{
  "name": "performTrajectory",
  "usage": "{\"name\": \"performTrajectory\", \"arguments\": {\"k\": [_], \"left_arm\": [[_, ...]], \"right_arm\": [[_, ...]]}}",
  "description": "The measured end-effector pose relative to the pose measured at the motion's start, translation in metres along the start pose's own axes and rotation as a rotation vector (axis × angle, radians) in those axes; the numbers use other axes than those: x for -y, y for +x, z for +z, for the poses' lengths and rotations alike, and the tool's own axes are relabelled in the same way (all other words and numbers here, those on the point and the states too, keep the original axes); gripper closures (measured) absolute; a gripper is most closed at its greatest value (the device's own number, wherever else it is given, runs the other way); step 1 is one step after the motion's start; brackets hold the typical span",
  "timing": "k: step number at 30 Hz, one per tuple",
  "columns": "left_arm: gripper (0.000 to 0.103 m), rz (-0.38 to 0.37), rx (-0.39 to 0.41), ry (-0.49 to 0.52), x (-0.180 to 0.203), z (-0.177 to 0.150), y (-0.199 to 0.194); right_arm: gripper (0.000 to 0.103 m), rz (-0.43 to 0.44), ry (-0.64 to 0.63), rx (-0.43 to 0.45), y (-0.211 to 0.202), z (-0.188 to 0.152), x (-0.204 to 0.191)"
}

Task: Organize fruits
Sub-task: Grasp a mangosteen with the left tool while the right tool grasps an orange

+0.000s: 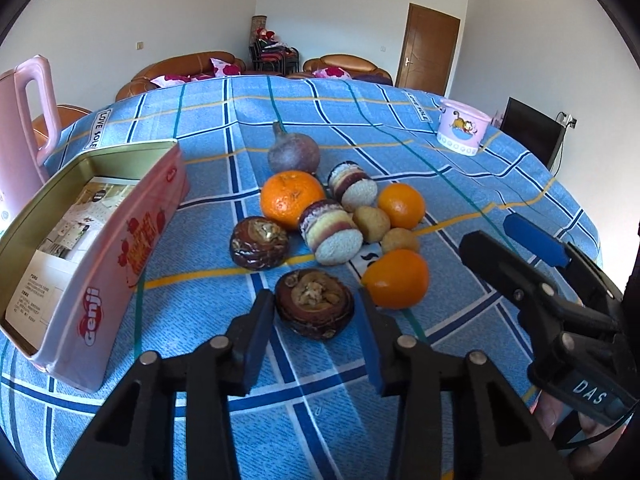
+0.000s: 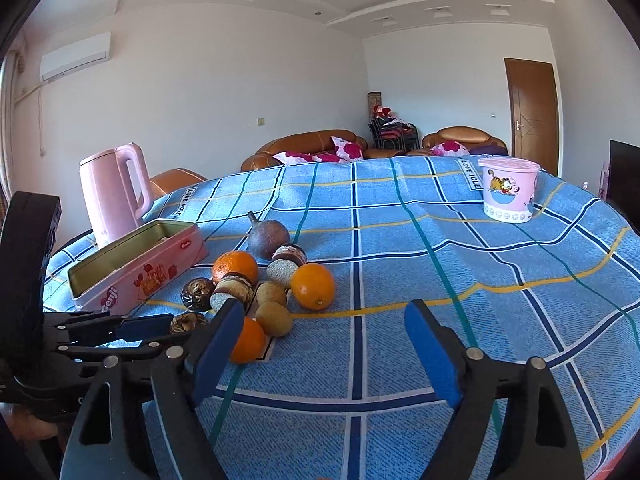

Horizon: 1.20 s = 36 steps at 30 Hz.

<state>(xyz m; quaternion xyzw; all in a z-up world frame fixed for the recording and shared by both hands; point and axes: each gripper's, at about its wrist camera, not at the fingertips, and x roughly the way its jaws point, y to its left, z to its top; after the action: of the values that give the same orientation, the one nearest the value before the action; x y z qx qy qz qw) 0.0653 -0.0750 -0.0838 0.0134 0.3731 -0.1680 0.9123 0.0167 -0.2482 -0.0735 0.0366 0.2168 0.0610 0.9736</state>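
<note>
Blue checked tablecloth [image 1: 400,128], orange mandarins [image 1: 291,199], pink tin [image 1: 120,264], pink kettle [image 2: 114,194], blue-padded black tongs [image 1: 314,344].

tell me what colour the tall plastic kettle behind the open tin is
Pale pink kettle, clearest in the right wrist view.

Both views are brightly lit by daylight. Short, soft shadows are cast beside the fruit pile [image 1: 332,224]. The bench [image 2: 500,320] edges and room walls are strongly bowed by fisheye distortion, and dark vignetting is seen in the corners. Focus is kept sharp throughout.
</note>
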Motion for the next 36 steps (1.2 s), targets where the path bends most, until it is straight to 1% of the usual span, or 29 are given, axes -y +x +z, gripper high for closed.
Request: {"name": "performTrajectory", "arguments": {"k": [3,5,8,10,11,13,17,21,24,36], "left_arm": [[0.060,0.070,0.045,0.007,-0.008,-0.001,-0.009],[0.060,0.090,0.063,-0.014,-0.018,-0.001,-0.014],[0.060,0.128,0.091,-0.038,-0.030,-0.001,-0.019],[0.060,0.106,0.092,-0.063,-0.036,-0.002,-0.018],[0.060,0.100,0.090,-0.073,-0.038,-0.003,-0.017],[0.060,0.079,0.092,-0.087,-0.041,-0.003,-0.017],[0.060,0.056,0.107,-0.105,-0.044,-0.005,-0.019],[0.060,0.057,0.119,-0.101,-0.042,-0.006,-0.020],[0.060,0.062,0.135,-0.094,-0.041,-0.007,-0.023],[0.060,0.083,0.199,-0.074,-0.037,-0.012,-0.031]], "right_arm": [[0.029,0.028,-0.040,-0.019,0.004,0.003,-0.013],[0.039,0.052,-0.063,-0.049,0.010,0.004,-0.023],[0.048,0.073,-0.103,-0.115,0.024,0.003,-0.037],[0.050,0.080,-0.122,-0.157,0.033,0.000,-0.044],[0.056,0.075,-0.135,-0.172,0.035,-0.002,-0.047],[0.057,0.064,-0.152,-0.177,0.036,-0.003,-0.050],[0.058,0.072,-0.150,-0.219,0.041,-0.004,-0.049],[0.062,0.068,-0.206,-0.235,0.043,-0.007,-0.056],[0.063,0.072,-0.215,-0.235,0.042,-0.007,-0.057],[0.064,0.100,-0.204,-0.155,0.032,-0.007,-0.055]]}}
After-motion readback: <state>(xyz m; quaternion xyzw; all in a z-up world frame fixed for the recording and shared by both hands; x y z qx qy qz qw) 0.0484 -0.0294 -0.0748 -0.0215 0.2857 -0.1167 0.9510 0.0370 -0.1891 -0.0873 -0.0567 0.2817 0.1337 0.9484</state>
